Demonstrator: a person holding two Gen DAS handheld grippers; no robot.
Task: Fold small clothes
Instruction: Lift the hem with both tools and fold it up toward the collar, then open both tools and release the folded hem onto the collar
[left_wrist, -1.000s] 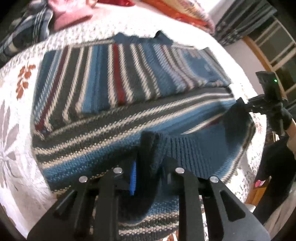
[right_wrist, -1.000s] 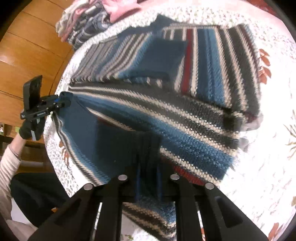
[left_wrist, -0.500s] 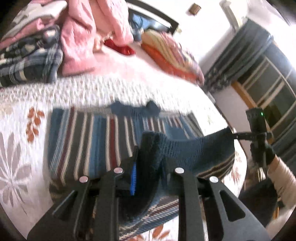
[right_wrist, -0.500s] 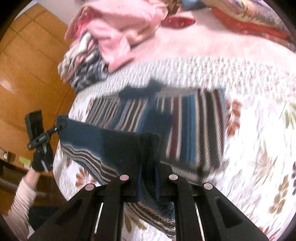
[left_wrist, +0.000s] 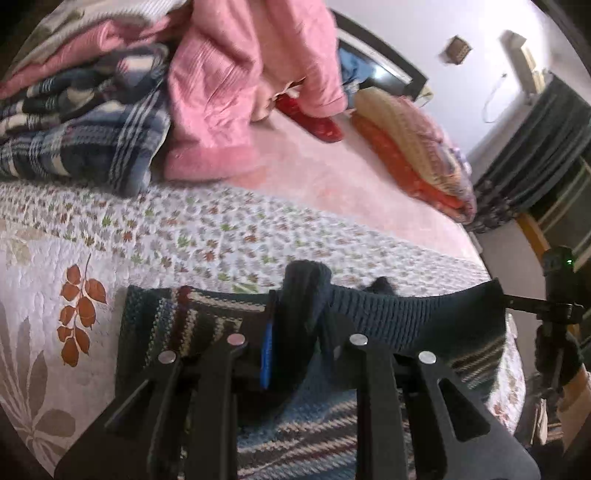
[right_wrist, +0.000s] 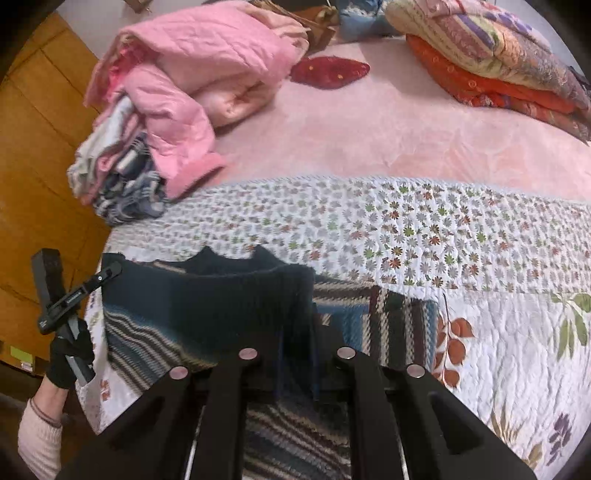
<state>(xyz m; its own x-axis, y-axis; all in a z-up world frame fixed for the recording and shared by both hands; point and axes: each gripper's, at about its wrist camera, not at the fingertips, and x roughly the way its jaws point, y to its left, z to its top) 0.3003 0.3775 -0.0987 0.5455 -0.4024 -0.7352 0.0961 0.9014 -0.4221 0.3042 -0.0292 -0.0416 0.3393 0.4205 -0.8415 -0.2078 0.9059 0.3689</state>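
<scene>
A striped knit sweater (left_wrist: 177, 317) in blue, grey, cream and red lies on the floral bedspread (left_wrist: 184, 236). Its dark ribbed hem (left_wrist: 406, 314) is lifted and stretched taut between both grippers, hanging over the sweater's body near the collar (right_wrist: 229, 258). My left gripper (left_wrist: 299, 317) is shut on one corner of the hem. At the other corner (right_wrist: 207, 295) my right gripper (right_wrist: 297, 332) is shut on the fabric. Each gripper shows in the other's view: the right gripper (left_wrist: 517, 301) at the far right, the left gripper (right_wrist: 107, 273) at the far left, held by a gloved hand (right_wrist: 70, 354).
A heap of pink quilt and plaid clothes (left_wrist: 229, 92) sits at the back left of the bed. Folded orange and yellow quilts (right_wrist: 498, 55) lie at the back right, a red item (right_wrist: 328, 72) between them. Wooden panelling (right_wrist: 37, 184) stands beyond the bed's left edge.
Both grippers have raised the hem off the bed and carried it forward over the sweater's body toward the collar. The views have tilted up toward the far side of the bed.
</scene>
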